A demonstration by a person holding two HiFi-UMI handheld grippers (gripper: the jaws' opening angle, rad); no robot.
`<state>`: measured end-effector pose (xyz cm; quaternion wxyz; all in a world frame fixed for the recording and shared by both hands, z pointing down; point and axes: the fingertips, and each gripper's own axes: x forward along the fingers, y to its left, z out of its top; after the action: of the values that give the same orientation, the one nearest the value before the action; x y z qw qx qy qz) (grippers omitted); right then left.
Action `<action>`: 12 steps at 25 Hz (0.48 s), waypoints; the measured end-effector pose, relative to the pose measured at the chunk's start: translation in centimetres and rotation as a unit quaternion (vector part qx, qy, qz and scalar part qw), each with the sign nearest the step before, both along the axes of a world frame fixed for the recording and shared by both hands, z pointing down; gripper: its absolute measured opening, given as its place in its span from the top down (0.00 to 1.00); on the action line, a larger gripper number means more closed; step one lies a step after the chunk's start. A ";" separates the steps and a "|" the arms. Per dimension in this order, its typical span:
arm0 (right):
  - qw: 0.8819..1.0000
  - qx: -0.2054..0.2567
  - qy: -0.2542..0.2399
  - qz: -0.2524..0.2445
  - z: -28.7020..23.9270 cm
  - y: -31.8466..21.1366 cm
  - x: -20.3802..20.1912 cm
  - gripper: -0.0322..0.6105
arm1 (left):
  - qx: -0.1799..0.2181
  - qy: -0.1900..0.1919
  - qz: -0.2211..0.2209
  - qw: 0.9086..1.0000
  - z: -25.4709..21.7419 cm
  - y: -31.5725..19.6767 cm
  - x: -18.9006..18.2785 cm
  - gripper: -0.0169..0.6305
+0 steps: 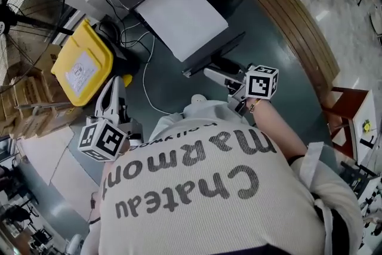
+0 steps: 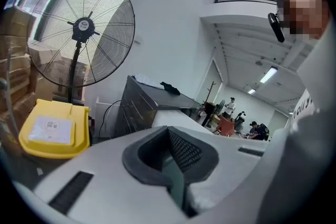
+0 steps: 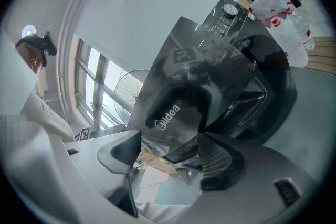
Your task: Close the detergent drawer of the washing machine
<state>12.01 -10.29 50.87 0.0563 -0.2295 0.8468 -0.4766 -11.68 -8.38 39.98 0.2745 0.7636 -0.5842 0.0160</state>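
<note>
The right gripper (image 1: 222, 79) hangs just before the washing machine (image 1: 179, 18), its fingers (image 3: 212, 157) apart and clamped on nothing. The detergent drawer (image 3: 170, 113) lies ahead, its branded front between them and seemingly standing out. To close it well, I judge it best to set a finger flat against the front's middle and push straight in, so it doesn't skew. The left gripper (image 2: 170, 149) hangs aside, fingers together and empty. What the drawer holds is hidden. The yellow bin (image 1: 83, 65) has its lid shut
</note>
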 end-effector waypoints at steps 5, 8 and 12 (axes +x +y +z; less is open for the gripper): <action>1.000 0.002 0.010 -0.011 0.0 -0.5 -0.7 0.44 | 0.002 -0.002 -0.008 1.000 0.0 0.2 -0.7 0.96; 1.000 0.004 0.013 -0.017 -0.2 -0.9 -1.2 0.44 | 0.005 -0.003 -0.018 1.000 -0.1 0.2 -1.3 0.96; 1.000 0.002 0.009 -0.021 -0.1 -1.1 -1.8 0.44 | 0.004 -0.002 -0.034 0.999 -0.1 0.5 -2.4 0.96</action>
<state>10.26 -11.41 50.77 0.0390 -0.2163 0.8528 -0.4737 -14.09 -7.90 39.91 0.2705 0.7446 -0.6102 0.0057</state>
